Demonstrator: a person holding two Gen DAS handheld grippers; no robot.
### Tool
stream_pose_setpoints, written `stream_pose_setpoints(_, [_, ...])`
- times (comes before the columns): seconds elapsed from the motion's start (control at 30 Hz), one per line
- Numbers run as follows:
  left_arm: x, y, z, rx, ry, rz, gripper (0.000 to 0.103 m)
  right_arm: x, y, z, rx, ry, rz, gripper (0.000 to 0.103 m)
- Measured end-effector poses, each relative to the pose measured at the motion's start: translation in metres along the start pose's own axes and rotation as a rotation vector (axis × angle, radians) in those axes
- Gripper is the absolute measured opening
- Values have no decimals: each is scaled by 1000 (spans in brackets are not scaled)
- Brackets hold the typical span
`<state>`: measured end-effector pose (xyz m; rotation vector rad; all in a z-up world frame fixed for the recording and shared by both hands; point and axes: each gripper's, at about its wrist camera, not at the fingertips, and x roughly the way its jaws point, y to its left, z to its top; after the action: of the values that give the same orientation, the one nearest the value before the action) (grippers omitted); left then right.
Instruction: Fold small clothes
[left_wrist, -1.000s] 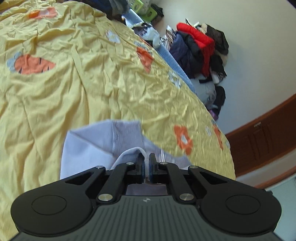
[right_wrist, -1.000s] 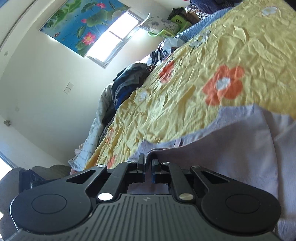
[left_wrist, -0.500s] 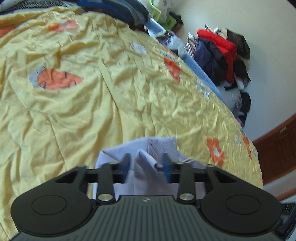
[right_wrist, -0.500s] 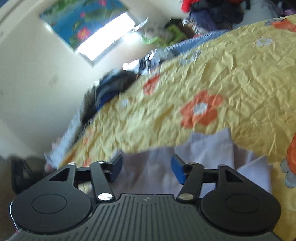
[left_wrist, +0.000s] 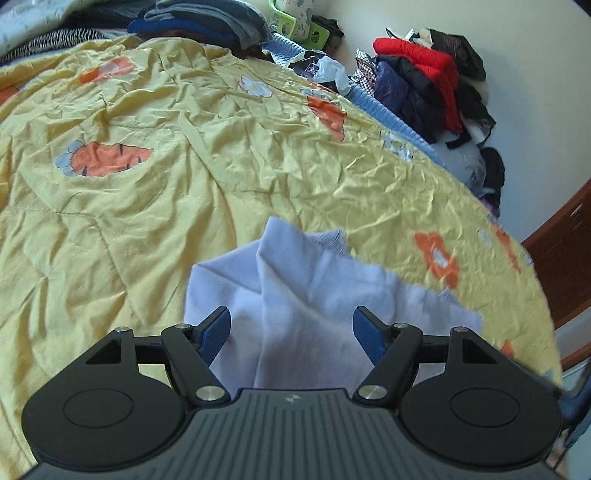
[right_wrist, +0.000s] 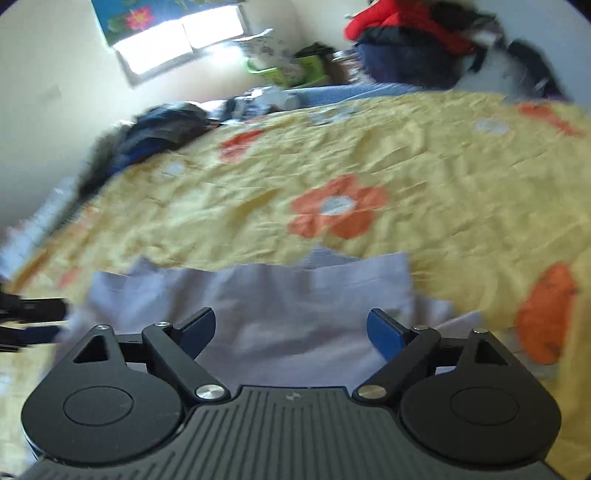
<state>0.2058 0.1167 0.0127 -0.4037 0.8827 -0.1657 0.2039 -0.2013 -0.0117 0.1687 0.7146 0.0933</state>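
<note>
On the bed, just beyond both pairs of tongs, a small lilac garment (left_wrist: 306, 295) lies on a crumpled yellow bedspread (left_wrist: 147, 206) printed with orange carrots and flowers. The left tongs (left_wrist: 291, 328) are spread wide with nothing between their blue pads; the garment shows in the gap between them, its near part running under the tool body, but neither pad visibly touches it. In that view the cloth has a raised crease running from its far tip toward the near edge, and a ribbed edge shows at its far right.

The right tongs (right_wrist: 291, 328) are likewise spread wide and hold nothing. In this blurred view the lilac garment (right_wrist: 280, 295) lies flat, stretching wider than the gap to both sides, with a straight far edge just short of a large orange flower print (right_wrist: 338, 206). A further layer of the same cloth shows to the right of the right finger. Whether the pads touch the fabric cannot be told.

Far off, a pile of clothes (left_wrist: 432, 77) with a red jacket on top stands against the wall to the right, and folded dark clothes (left_wrist: 199, 22) sit at the far edge of the bed. A bright window (right_wrist: 181, 40) shows in the right wrist view.
</note>
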Motion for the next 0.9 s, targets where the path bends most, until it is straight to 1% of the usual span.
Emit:
stream_pose_setpoints(0.03, [-2, 0, -4, 20, -1, 3, 73, -9, 5, -2, -16, -21, -10, 87])
stream_pose_setpoints(0.1, [-4, 1, -12, 58, 3, 23, 73, -31, 16, -10, -62, -68, 60, 88])
stream_pose_setpoints(0.17, [-4, 2, -17, 84, 12, 53, 73, -50, 34, -22, -138, -96, 98, 89])
stream_pose_setpoints(0.3, [-1, 8, -23, 111, 21, 107, 73, -72, 70, -52, -305, -113, 136, 89])
stream_pose_setpoints(0.33, [0, 9, -25, 121, 24, 126, 73, -77, 78, -59, -334, -113, 137, 89])
stream_pose_setpoints(0.47, [-2, 7, -34, 162, 12, 154, 74, -90, 104, -79, -419, -126, 139, 89])
stream_pose_setpoints(0.53, [-2, 3, -38, 187, 6, 174, 75, -88, 108, -85, -430, -110, 146, 91])
stream_pose_setpoints(0.67, [-5, 1, -47, 215, -2, 186, 78, -69, 100, -91, -400, 20, 94, 91])
stream_pose_setpoints(0.7, [-6, 1, -49, 221, -3, 187, 78, -69, 96, -94, -383, 23, 94, 91])
stream_pose_setpoints(0.77, [-7, 1, -51, 228, -4, 186, 79, -77, 92, -97, -357, 2, 98, 91])
stream_pose_setpoints(0.83, [-9, 2, -51, 223, -2, 184, 80, -87, 92, -99, -341, -33, 106, 91])
stream_pose_setpoints(0.9, [-10, 3, -51, 216, 0, 179, 80, -95, 98, -102, -352, -65, 108, 91])
